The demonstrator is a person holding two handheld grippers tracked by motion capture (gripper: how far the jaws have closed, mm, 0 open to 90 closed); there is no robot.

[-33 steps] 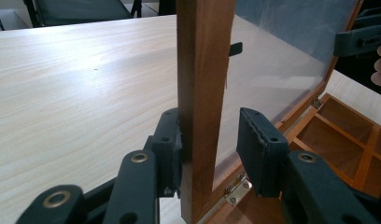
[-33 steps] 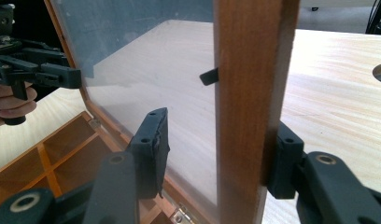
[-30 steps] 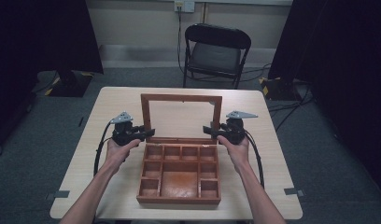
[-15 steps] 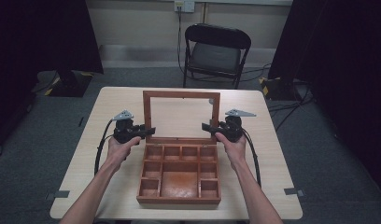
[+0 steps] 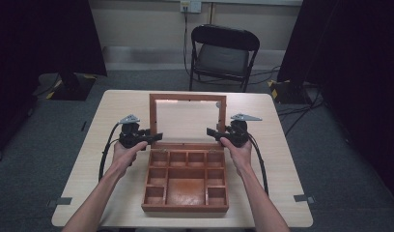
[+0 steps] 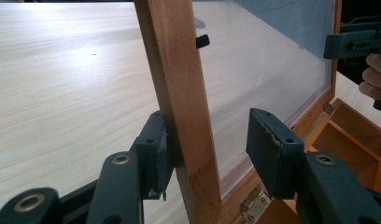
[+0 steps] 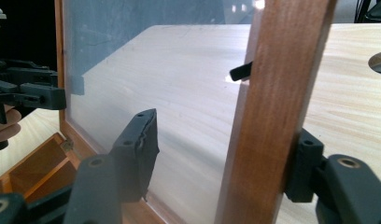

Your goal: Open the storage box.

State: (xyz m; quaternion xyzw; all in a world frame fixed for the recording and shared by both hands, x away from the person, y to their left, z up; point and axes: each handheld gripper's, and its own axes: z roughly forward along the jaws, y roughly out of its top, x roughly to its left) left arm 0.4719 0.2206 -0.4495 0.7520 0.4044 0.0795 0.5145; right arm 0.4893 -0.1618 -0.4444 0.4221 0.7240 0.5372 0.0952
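Between both tongs' parted jaws: lid (image 5: 187, 117) upright.

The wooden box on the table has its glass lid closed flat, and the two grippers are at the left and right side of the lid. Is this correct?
Not quite: the lid is not closed flat. The high view shows it raised upright behind the open box, whose compartments lie bare. The rest holds: the left gripper and the right gripper are at the lid's left and right sides, each with jaws astride the frame.
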